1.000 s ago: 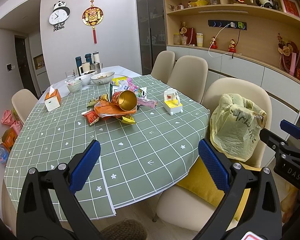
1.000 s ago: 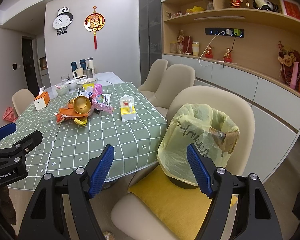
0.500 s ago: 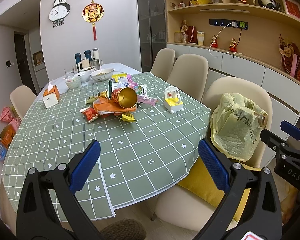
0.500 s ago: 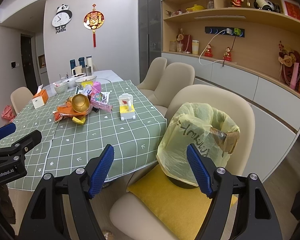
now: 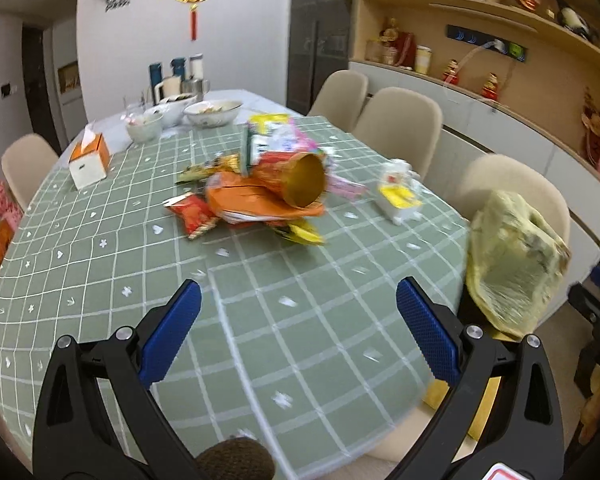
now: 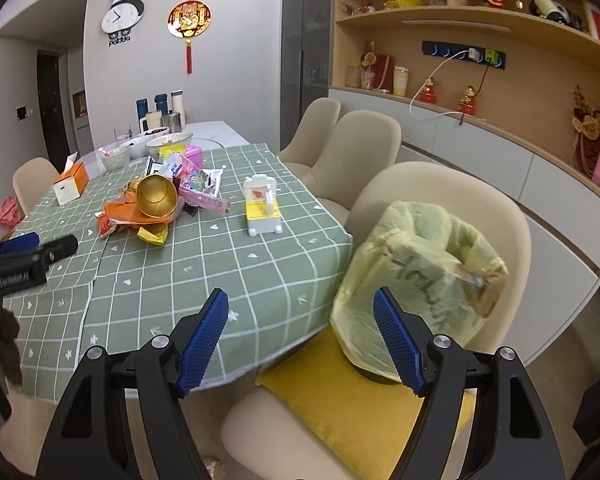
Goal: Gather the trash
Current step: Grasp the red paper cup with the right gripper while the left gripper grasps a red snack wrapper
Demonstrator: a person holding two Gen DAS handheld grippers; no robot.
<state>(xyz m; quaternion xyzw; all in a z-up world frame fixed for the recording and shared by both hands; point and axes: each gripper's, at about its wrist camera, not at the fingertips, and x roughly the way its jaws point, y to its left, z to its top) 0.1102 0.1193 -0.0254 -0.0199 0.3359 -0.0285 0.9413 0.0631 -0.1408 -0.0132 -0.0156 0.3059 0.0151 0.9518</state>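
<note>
A heap of wrappers [image 5: 256, 196] with a gold cup [image 5: 304, 180] on its side lies mid-bench [image 5: 260, 320], well apart from the yellow trash bag [image 6: 420, 272] on a chair [image 6: 512, 232]. The left gripper [image 5: 298, 332] and the right gripper [image 6: 300, 340] hang with jaws apart, holding nothing.
</note>
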